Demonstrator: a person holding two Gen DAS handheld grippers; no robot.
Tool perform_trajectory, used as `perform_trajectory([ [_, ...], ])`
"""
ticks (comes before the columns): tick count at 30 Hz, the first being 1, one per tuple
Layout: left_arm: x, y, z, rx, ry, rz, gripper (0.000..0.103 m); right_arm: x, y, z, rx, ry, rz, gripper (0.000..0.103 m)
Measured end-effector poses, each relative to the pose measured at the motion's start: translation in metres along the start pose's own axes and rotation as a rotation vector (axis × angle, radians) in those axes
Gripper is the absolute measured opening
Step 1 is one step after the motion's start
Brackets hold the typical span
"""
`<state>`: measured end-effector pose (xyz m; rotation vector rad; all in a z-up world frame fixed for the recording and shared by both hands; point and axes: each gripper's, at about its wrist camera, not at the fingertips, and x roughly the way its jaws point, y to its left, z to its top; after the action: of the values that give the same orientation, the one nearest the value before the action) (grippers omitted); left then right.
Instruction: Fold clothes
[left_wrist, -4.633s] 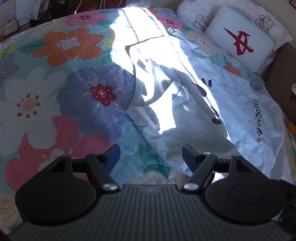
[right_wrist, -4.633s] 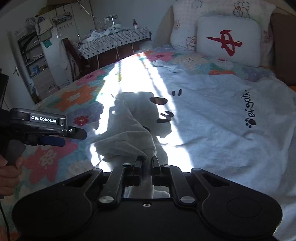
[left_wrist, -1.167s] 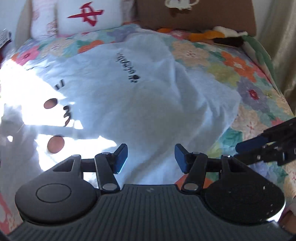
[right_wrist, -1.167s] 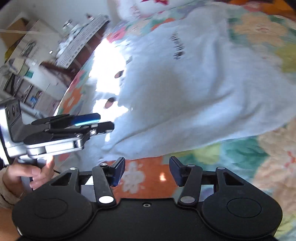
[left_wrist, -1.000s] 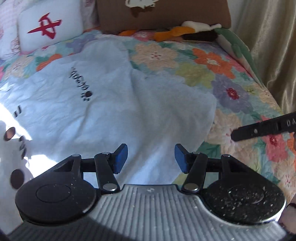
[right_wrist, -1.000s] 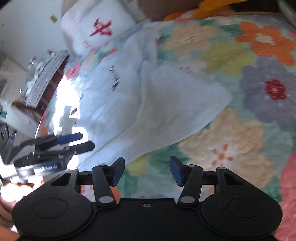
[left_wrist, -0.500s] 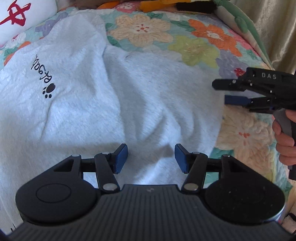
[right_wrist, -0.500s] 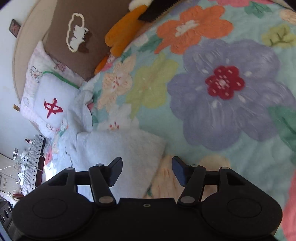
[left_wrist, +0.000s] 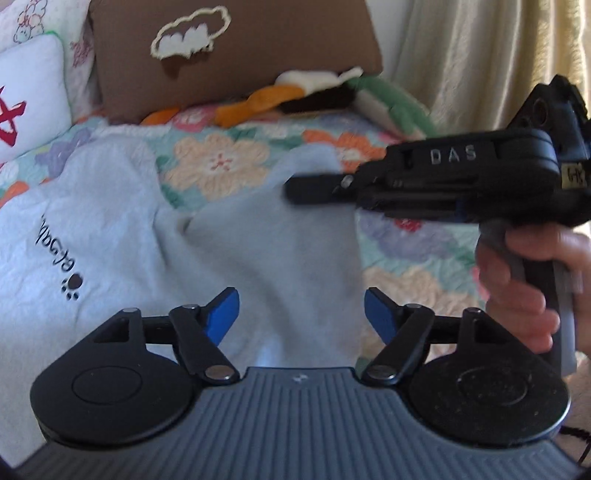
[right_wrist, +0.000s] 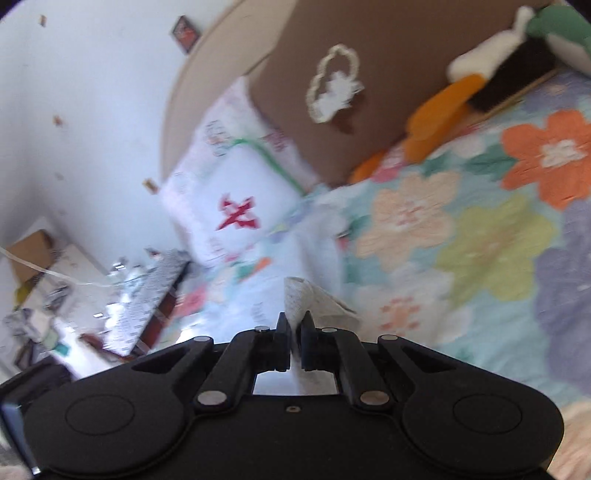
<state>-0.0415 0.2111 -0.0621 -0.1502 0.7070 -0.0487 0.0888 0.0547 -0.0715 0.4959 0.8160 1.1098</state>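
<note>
While the right gripper (right_wrist: 293, 345) closes on the pale grey fleece sweatshirt's (left_wrist: 258, 251) sleeve at twelve o'clock on the floral bed quilt (left_wrist: 221, 162), the empty left gripper (left_wrist: 301, 310) opens; carry the sleeve across smoothly, keeping it taut.

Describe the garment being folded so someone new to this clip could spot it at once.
Start at the bed's floral quilt, below the brown cushion with a white cloud outline. The pale grey sweatshirt lies spread over the quilt, one corner raised in the closing right gripper. Unlike the patterned bedding, it is plain, with black lettering and a paw print.
</note>
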Motion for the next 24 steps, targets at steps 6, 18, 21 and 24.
perform_trajectory([
  [6,0.003,-0.007,0.009,-0.006,-0.033,0.008,0.054,-0.004,0.010,-0.010,0.000,0.106,0.064,0.007],
  [18,-0.012,0.036,0.007,-0.173,0.056,0.318,0.008,-0.013,-0.015,-0.020,0.115,0.123,-0.076,0.039],
  [21,-0.020,0.056,-0.002,-0.308,0.068,0.286,0.008,-0.009,-0.006,-0.023,0.001,0.159,-0.167,0.041],
  [24,-0.025,0.054,-0.008,-0.294,0.062,0.318,0.008,-0.001,0.007,-0.030,-0.046,0.201,-0.157,0.056],
])
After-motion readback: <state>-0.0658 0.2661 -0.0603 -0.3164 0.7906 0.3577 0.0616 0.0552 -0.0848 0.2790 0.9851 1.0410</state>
